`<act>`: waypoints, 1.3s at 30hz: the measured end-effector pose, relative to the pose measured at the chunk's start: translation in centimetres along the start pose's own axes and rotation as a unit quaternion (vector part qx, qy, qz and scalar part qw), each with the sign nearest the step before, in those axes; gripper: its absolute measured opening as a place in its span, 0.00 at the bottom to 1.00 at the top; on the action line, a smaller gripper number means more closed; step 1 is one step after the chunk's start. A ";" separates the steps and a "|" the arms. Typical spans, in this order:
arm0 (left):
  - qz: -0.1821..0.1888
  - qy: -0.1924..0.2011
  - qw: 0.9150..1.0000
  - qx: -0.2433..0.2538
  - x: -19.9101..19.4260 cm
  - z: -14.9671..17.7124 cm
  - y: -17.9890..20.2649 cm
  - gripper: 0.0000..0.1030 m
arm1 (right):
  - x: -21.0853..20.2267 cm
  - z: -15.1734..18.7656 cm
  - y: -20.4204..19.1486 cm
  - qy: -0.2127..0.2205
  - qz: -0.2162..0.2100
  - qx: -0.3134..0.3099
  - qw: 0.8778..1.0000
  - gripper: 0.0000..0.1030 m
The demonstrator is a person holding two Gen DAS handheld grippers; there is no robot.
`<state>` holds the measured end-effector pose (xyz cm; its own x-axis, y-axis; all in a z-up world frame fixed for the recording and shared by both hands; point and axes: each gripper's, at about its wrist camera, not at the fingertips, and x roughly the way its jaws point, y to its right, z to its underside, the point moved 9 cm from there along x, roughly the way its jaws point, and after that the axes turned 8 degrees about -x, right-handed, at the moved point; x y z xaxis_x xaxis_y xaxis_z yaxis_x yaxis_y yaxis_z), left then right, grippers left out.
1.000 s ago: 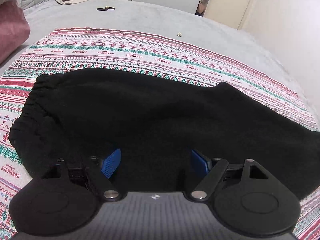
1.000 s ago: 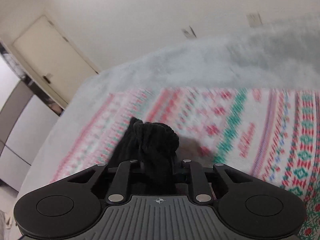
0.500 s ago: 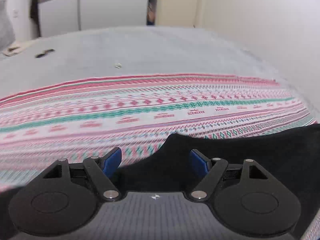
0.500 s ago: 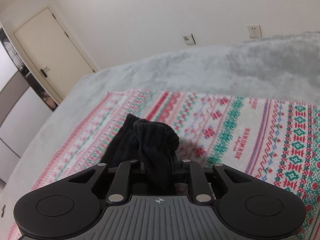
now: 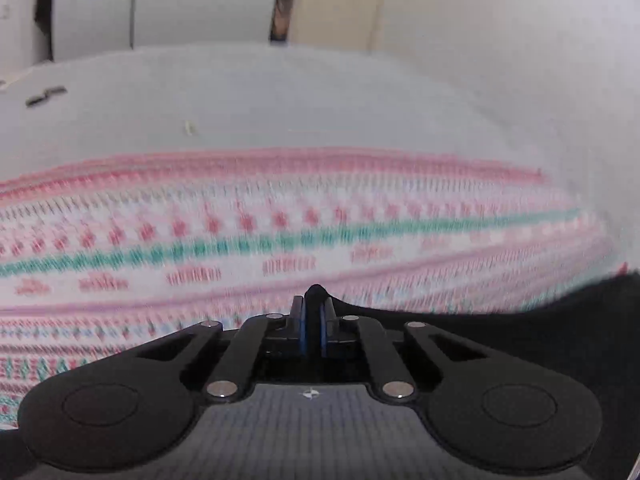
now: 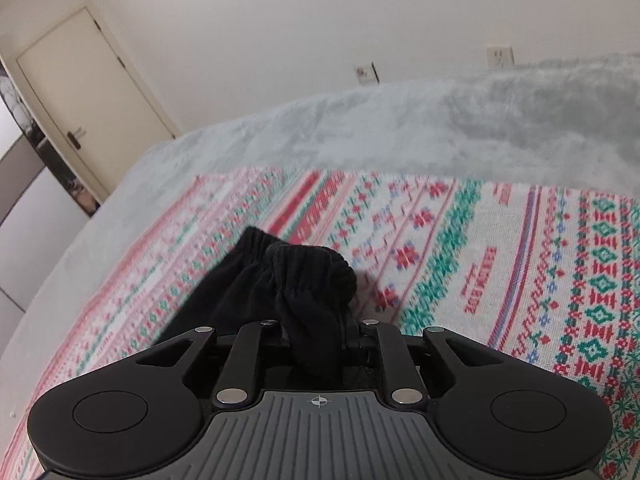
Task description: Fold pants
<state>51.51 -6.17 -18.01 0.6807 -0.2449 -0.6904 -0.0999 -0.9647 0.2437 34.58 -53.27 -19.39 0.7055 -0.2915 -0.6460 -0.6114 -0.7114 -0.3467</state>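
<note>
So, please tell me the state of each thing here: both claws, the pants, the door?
left claw: just closed, pinching a black fabric edge
right claw: shut on bunched elastic waistband
pants: black, partly lying on patterned blanket
door: closed

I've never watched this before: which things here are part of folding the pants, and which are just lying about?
Part of the job:
- black fleece pants
- left gripper, shut on a fold of them
- right gripper, clamping the gathered waistband

Just there:
- patterned red-and-green knitted blanket
- small dark object on the grey bedcover
</note>
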 end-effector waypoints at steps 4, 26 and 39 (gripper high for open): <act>-0.033 0.001 0.999 0.008 1.6 1.3 -0.3 0.27 | -1.3 -1.2 -1.6 0.038 -0.001 -0.018 0.999 0.14; -0.099 -0.026 0.988 -0.119 -18.5 12.9 -7.6 0.79 | -5.7 -3.0 -7.1 0.084 -0.016 -0.103 0.991 0.14; -0.046 -0.020 0.970 -0.237 -18.2 14.6 -9.3 0.83 | -20.0 11.3 -29.3 0.191 -0.157 -0.446 0.860 0.14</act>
<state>29.42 5.87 -17.69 0.6407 -0.1720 -0.7483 0.3126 -0.8317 0.4588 34.28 -19.37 -4.04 0.9564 -0.0622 -0.2852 0.0296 -0.9514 0.3066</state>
